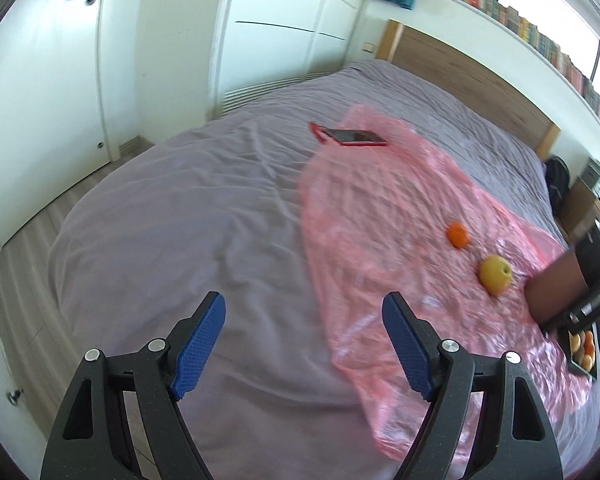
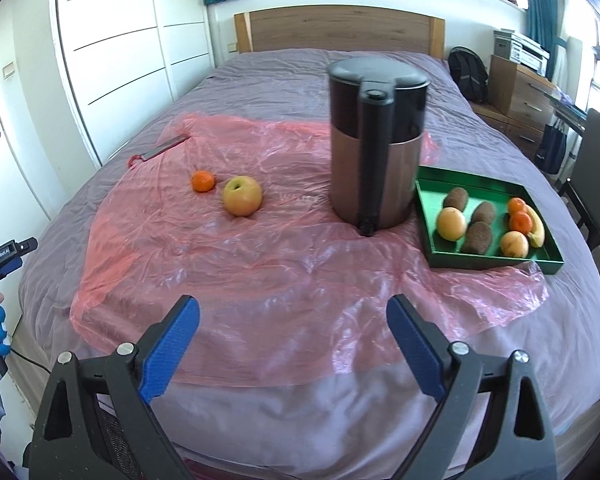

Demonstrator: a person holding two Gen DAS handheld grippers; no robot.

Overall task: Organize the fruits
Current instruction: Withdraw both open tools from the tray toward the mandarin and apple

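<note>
With both claws, left and right, held wide and empty, the apple and mandarin lying loose on the pink sheet are best taken singly, squarely centred, toward the green tray.

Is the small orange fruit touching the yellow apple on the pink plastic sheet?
Apart. The right wrist view shows a strip of pink plastic sheet between the small orange fruit and the yellow apple.
</note>
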